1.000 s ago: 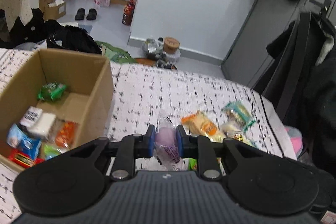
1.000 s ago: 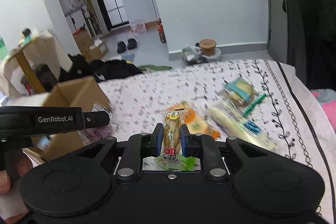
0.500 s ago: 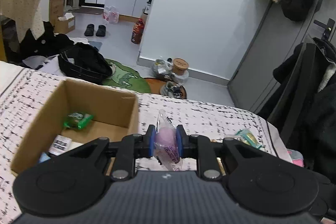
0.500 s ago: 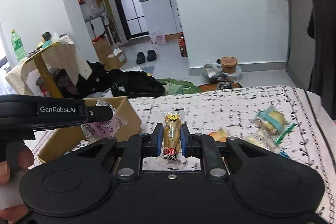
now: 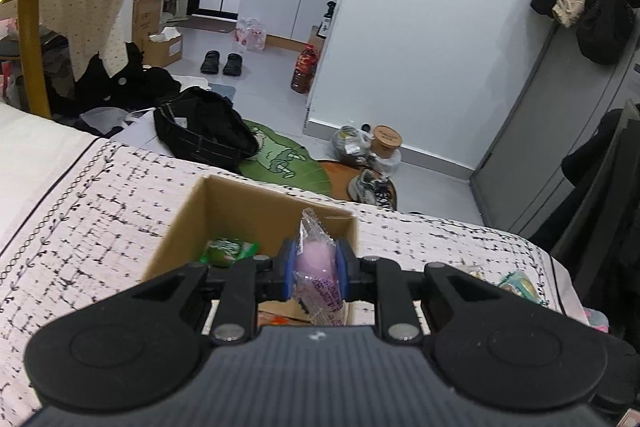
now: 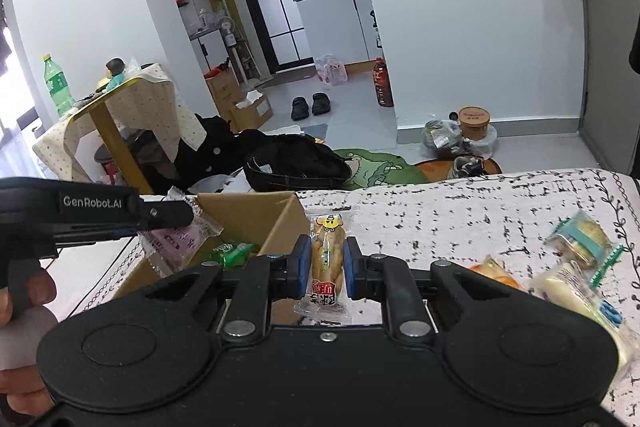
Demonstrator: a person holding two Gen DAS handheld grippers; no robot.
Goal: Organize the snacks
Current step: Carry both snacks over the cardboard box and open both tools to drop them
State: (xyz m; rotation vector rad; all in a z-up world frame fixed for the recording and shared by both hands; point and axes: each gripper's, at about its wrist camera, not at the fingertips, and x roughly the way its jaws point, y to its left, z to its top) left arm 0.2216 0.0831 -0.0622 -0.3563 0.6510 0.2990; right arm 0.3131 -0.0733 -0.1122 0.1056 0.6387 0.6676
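While both snacks were in the air, the step in hand looked like carrying them to the cardboard box (image 5: 224, 211) on the bed (image 5: 80, 211). The left gripper (image 5: 315, 267) had its jaws clamped on a purple-filled packet (image 5: 316, 263), held above the box's open top. The right gripper (image 6: 328, 269) had its jaws closed on a yellow snack stick packet (image 6: 327, 255), just beside the box's near wall. A green packet (image 6: 228, 253) already lay inside. Likely next: bring each packet over the opening, then let go; other snacks (image 6: 576, 247) waited on the bed.
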